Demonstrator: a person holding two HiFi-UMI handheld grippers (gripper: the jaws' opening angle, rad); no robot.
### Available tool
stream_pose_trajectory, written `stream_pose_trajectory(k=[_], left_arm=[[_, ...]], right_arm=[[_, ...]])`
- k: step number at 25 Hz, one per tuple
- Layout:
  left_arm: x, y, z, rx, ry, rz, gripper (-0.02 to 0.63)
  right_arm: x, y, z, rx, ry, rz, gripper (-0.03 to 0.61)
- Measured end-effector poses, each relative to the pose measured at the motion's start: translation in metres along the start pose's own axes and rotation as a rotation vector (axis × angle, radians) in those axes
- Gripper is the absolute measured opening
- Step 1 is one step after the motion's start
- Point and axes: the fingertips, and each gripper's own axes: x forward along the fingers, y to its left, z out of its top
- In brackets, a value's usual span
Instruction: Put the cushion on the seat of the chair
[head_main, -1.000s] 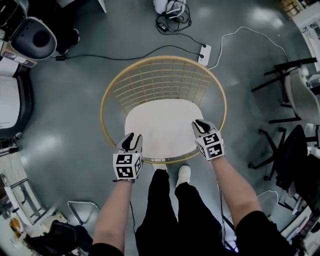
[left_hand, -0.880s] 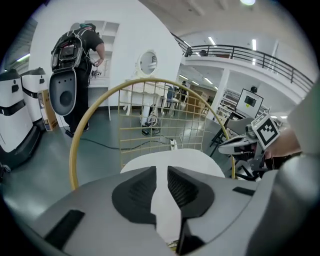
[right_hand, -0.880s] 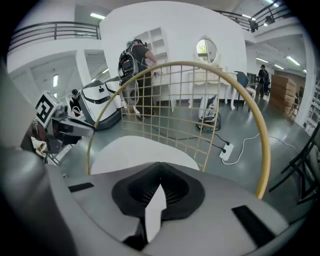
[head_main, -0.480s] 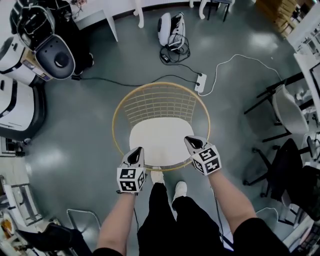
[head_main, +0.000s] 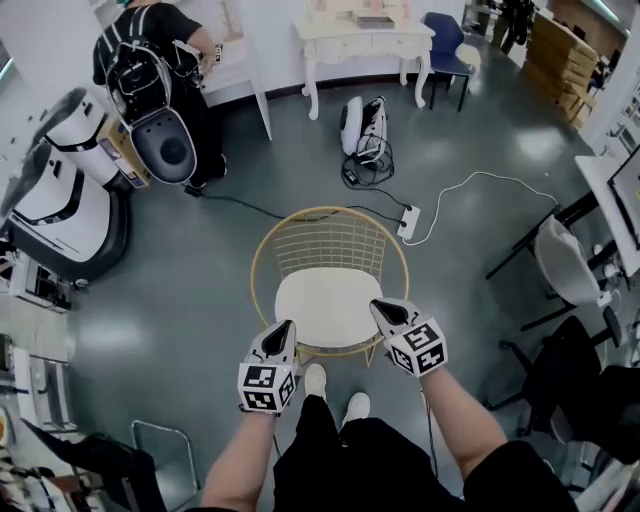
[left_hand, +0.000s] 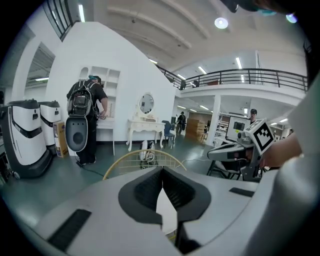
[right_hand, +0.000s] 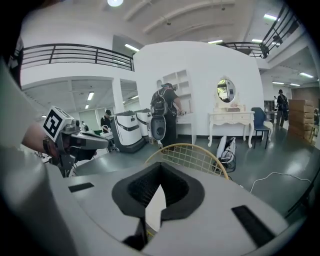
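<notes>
Cushion (head_main: 328, 308) lies flat on the seat of the wire chair (head_main: 320, 240), inside the round rim, toward its front. Left gripper (head_main: 285, 328) and right gripper (head_main: 381, 308) hang over the front rim, each with jaws pressed together on nothing. Placement looks done. Best practice now: back off without brushing the cushion's front edge, then check it sits centred with no overhang.

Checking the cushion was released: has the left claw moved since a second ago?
Yes. The left claw has risen off the cushion: the chair now looks smaller and farther below it, while the claw keeps its size.
</notes>
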Motion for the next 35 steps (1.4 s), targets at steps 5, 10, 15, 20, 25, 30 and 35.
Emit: stream_pose_trajectory(k=[5, 10, 15, 20, 25, 30, 35], left_arm=[[-0.046, -0.021, 0.014, 0.014, -0.026, -0.003, 0.017], [-0.087, -0.033, 0.006, -0.002, -0.039, -0.016, 0.017], [-0.120, -0.040, -0.007, 0.013, -0.049, -0.062, 0.017], [-0.165, -0.041, -0.026, 0.025, -0.060, -0.116, 0.017], [-0.212, -0.034, -0.048, 0.023, -0.066, -0.154, 0.017], [-0.256, -0.027, -0.071, 0.037, -0.073, -0.183, 0.017], [-0.287, -0.022, -0.089, 0.053, -0.061, -0.207, 0.017]], right_arm=[[-0.034, 0.028, 0.015, -0.012, -0.025, 0.022, 0.012], [-0.060, 0.064, 0.015, 0.000, -0.045, 0.028, 0.012], [-0.080, 0.104, 0.010, 0.008, -0.072, 0.011, 0.012], [-0.101, 0.156, -0.002, 0.035, -0.087, -0.025, 0.012], [-0.125, 0.210, -0.013, 0.035, -0.095, -0.067, 0.012], [-0.145, 0.261, -0.031, 0.046, -0.111, -0.102, 0.012], [-0.157, 0.299, -0.042, 0.056, -0.128, -0.128, 0.012]])
